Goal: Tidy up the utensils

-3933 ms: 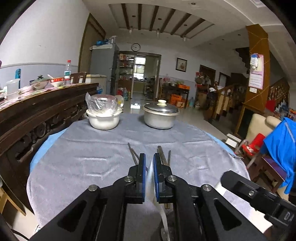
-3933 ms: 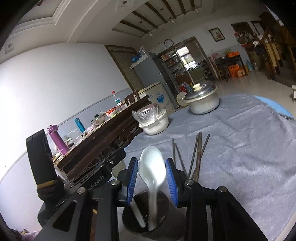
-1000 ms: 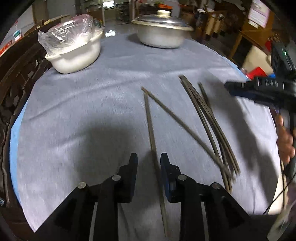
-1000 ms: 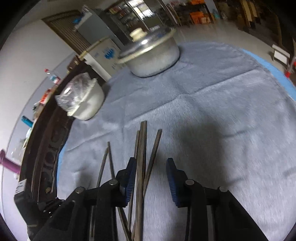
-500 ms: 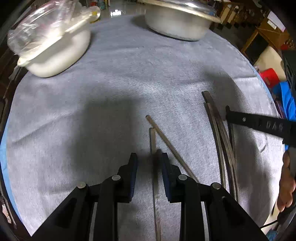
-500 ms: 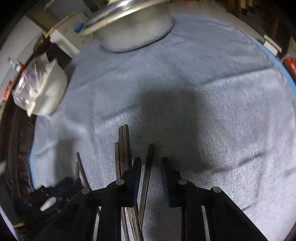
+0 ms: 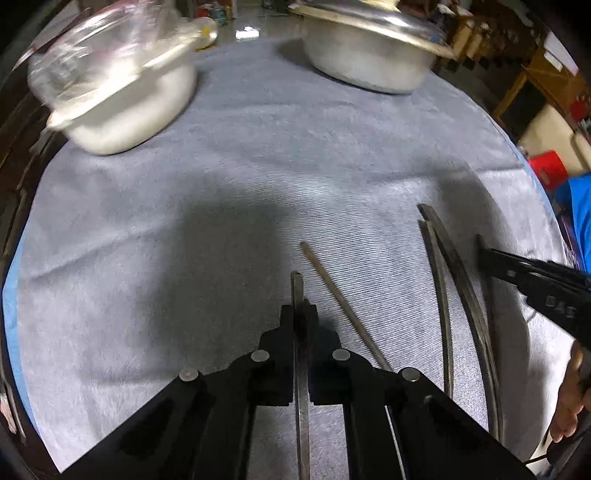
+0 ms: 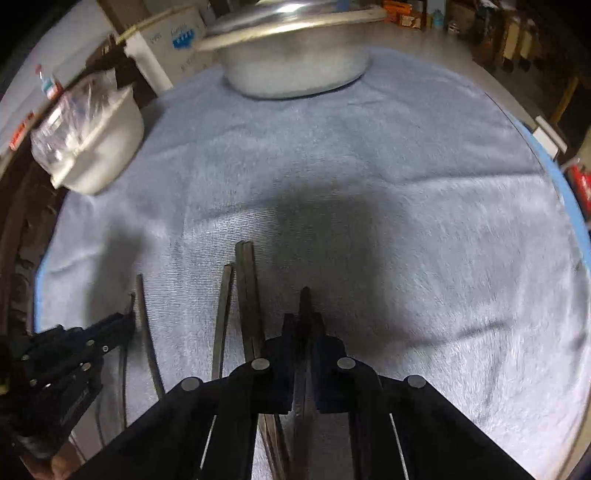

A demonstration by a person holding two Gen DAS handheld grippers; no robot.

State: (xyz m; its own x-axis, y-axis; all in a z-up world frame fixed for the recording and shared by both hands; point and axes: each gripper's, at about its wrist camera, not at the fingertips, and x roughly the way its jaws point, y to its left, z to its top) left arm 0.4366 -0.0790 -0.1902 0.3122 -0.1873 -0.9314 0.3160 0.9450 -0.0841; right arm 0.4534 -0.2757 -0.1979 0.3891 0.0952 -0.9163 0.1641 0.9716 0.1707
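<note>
Now-closed hand-held gripper [image 7: 300, 318] astride chopstick [image 7: 296, 286]

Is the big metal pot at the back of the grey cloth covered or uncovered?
Covered. A metal lid sits on the big metal pot, its rim overhanging the pot wall in both wrist views.

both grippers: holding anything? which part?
Left gripper is shut on a dark, flat-sided chopstick, just behind its far tip. Right gripper likewise pinches another dark chopstick near its far end.
</note>
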